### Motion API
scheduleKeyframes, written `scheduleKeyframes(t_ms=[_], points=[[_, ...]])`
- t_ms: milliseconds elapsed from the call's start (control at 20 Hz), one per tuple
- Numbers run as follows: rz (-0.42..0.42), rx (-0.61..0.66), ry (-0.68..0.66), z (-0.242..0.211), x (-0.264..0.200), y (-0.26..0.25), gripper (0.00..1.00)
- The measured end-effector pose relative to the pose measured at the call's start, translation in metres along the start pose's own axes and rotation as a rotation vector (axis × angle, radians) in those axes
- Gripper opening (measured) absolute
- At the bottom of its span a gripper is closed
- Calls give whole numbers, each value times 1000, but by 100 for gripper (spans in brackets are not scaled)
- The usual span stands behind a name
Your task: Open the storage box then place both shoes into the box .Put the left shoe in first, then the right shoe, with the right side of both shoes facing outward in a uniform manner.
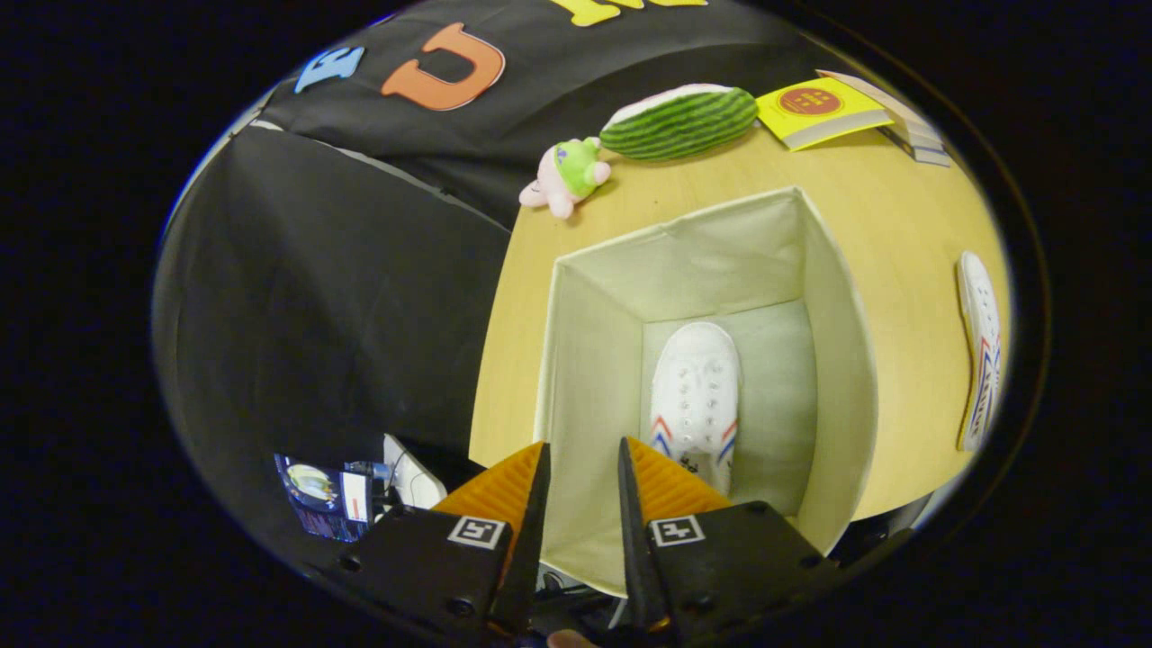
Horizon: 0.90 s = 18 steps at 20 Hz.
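While the gripper (582, 454) hangs over the near wall of the open box (846, 360), its fingers stand a narrow gap apart and grip nothing. One shoe (696, 396) lies on the box floor just beyond the fingers, toe pointing away. Outside the box to its right a second shoe (981, 351) lies on the table (900, 198), and beyond the box sit a plush toy (567, 175), a watermelon plush (679, 121) and a yellow booklet (810, 110).
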<state>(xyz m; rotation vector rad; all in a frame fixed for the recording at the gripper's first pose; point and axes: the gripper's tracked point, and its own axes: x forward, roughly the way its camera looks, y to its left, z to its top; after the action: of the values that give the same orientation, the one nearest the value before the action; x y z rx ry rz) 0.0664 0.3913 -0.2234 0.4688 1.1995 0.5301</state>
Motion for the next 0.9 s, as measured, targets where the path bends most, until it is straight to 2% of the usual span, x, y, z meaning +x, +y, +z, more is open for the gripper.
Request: scheduleKeyframes(t_ms=[150,250,450,650,900], points=[[-21,-54,-43,4,-10,-4,65],[-42,-122,-95,9,-24,-5,70],[-83,-232,-179,17,-60,-10,71],[-186,-329,-246,25,-105,-35,74],[-364,-411,-302,43,-160,-101,75]])
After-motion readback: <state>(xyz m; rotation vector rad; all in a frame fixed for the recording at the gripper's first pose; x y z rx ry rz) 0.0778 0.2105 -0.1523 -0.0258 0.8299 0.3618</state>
